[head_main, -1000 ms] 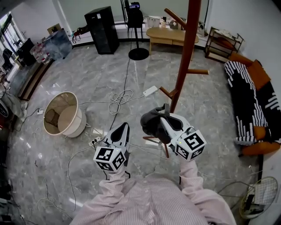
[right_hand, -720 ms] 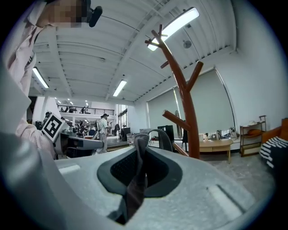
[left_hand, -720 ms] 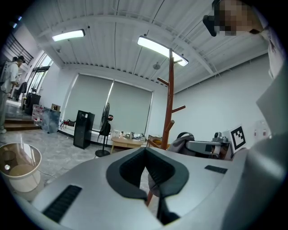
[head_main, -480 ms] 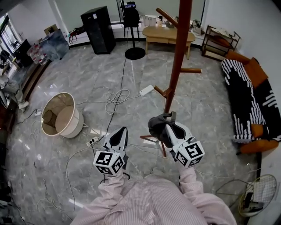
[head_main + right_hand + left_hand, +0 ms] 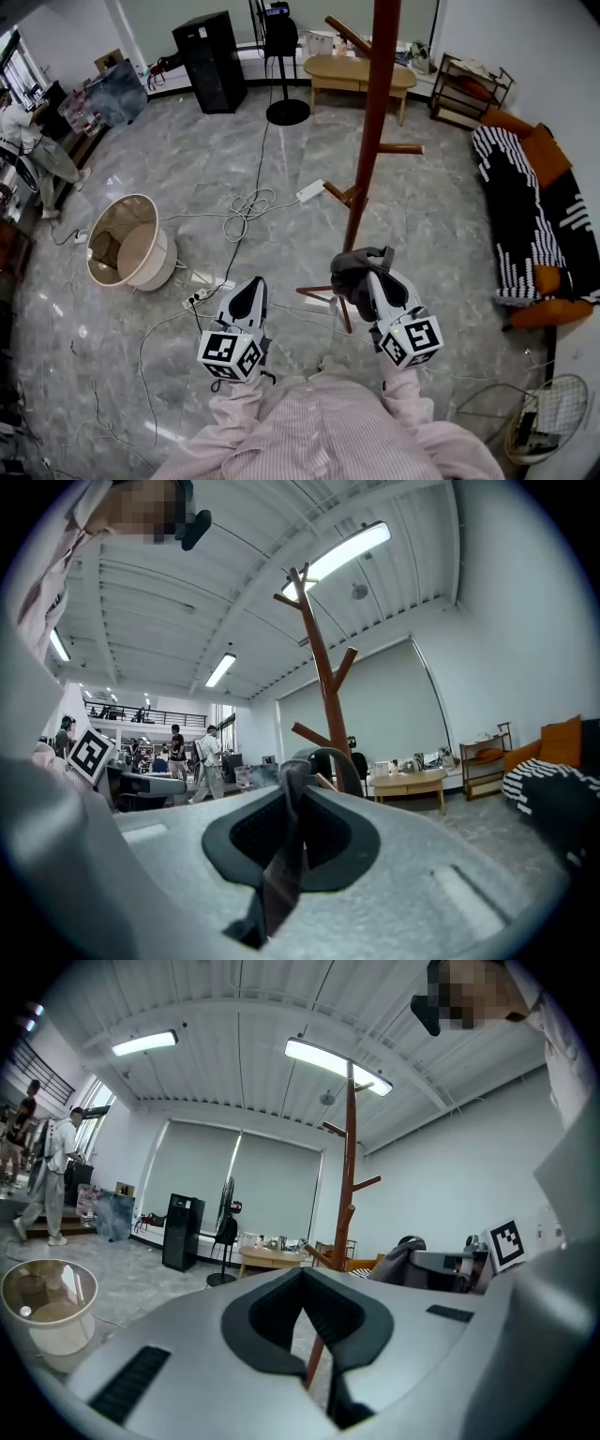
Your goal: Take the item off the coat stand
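Note:
The brown wooden coat stand (image 5: 373,122) rises from the marble floor ahead of me; it also shows as a coat stand (image 5: 349,1176) and coat stand (image 5: 324,682) in both gripper views. My right gripper (image 5: 371,274) is shut on a dark grey fabric item (image 5: 351,272), held in the air just in front of the stand's base and clear of its pegs. The item's strap (image 5: 282,855) runs between the right gripper (image 5: 291,794) jaws. My left gripper (image 5: 253,284) hangs to the left, shut and holding nothing; in its own view the left gripper (image 5: 302,1279) has its pads together.
A beige round basket (image 5: 127,246) lies on its side at the left. Cables (image 5: 248,206) and a power strip (image 5: 310,192) trail across the floor. A black cabinet (image 5: 211,61), a wooden table (image 5: 361,75) and a sofa (image 5: 525,206) line the room. A person (image 5: 28,141) stands far left.
The right gripper with the grey item has drawn back from the stand, lower and a little to the right. The left gripper has drifted slightly towards me.

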A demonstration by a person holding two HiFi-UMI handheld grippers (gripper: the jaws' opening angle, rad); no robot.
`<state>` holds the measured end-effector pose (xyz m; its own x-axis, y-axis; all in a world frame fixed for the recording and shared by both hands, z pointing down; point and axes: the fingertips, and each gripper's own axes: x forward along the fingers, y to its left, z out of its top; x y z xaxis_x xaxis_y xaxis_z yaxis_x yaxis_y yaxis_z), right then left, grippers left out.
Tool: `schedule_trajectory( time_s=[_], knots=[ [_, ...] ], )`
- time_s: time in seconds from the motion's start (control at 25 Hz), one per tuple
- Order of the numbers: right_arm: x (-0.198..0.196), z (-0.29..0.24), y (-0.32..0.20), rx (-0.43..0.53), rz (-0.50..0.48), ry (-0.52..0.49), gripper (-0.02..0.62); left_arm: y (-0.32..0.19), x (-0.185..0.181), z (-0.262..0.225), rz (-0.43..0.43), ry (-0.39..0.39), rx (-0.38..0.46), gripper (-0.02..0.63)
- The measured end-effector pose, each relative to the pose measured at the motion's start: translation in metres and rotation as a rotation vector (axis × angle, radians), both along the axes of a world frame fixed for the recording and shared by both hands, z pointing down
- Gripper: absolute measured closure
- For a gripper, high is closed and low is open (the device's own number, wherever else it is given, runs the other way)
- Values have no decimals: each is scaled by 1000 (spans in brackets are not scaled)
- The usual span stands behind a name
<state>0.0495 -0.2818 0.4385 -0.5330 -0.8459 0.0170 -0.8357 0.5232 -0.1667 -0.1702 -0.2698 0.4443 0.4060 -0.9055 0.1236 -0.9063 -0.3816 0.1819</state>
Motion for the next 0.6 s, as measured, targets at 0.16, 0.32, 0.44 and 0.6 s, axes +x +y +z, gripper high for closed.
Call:
schedule_trajectory(
  time_s=[0.16,0.32,0.44,0.6],
  knots=[
    [2,-4,2,9,7,-4,571,4,-4,1,-15,-1,6,604],
    [6,-8,3,18,5,-10,571,4,-2,-1,-21,-8,9,604],
    [5,-11,3,21,0,-16,571,4,1,-3,-13,-12,14,604],
    [3,-9,7,19,-3,-15,571,6,2,-2,-3,-6,15,604]
  ],
)
